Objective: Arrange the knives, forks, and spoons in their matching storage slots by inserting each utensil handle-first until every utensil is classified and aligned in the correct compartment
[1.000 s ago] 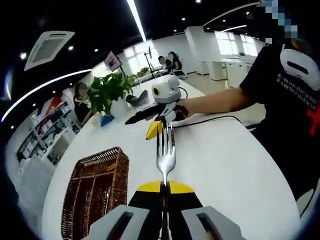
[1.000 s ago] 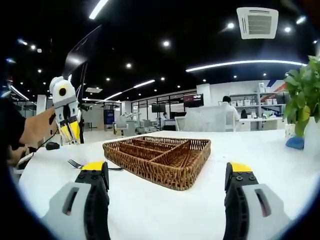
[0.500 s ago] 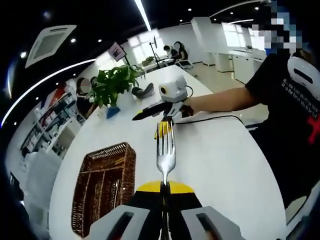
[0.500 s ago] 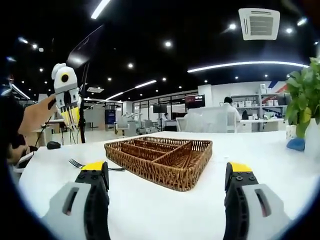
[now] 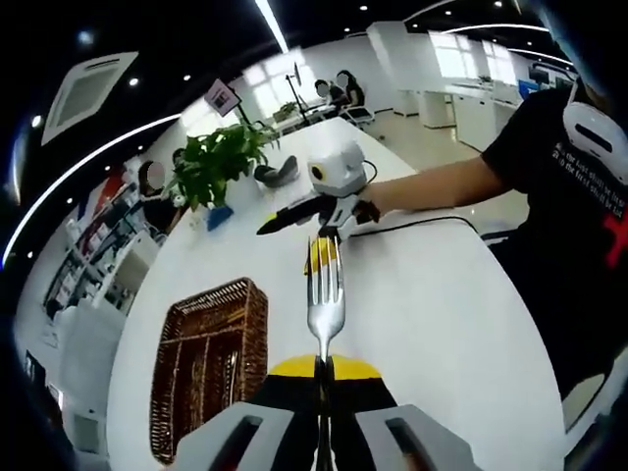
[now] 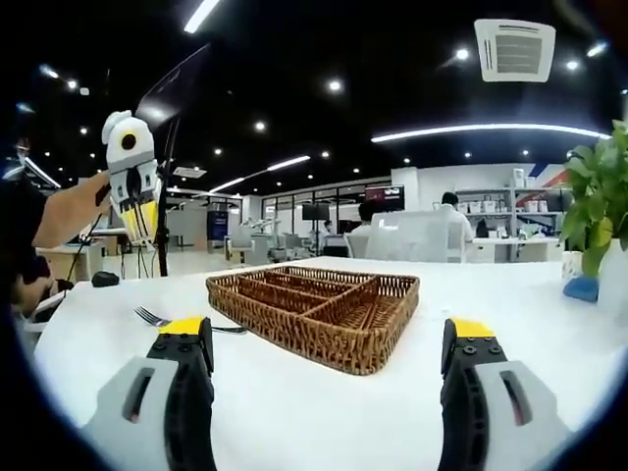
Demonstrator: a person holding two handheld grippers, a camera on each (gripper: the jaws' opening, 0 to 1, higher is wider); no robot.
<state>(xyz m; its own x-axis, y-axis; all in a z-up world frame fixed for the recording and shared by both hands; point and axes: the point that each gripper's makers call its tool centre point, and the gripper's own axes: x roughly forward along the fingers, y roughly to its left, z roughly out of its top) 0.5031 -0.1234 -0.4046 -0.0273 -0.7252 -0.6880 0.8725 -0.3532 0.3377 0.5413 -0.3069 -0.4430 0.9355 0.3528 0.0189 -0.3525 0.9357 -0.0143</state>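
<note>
1. Fork (image 5: 325, 299): clamped by its handle between the closed jaws of the left gripper (image 5: 323, 365), tines pointing forward, raised above the white table (image 5: 442, 324).
2. Wicker tray (image 5: 209, 363): lies on the table to the left of the held fork, compartments visible.
3. Second fork (image 6: 147, 318): flat on the table, just beside the tray.
4. Right gripper (image 6: 328, 339): jaws wide apart, holding nothing, low and level over the table, facing the tray.
5. Person's arm (image 5: 442, 188): extended across the table.
</note>
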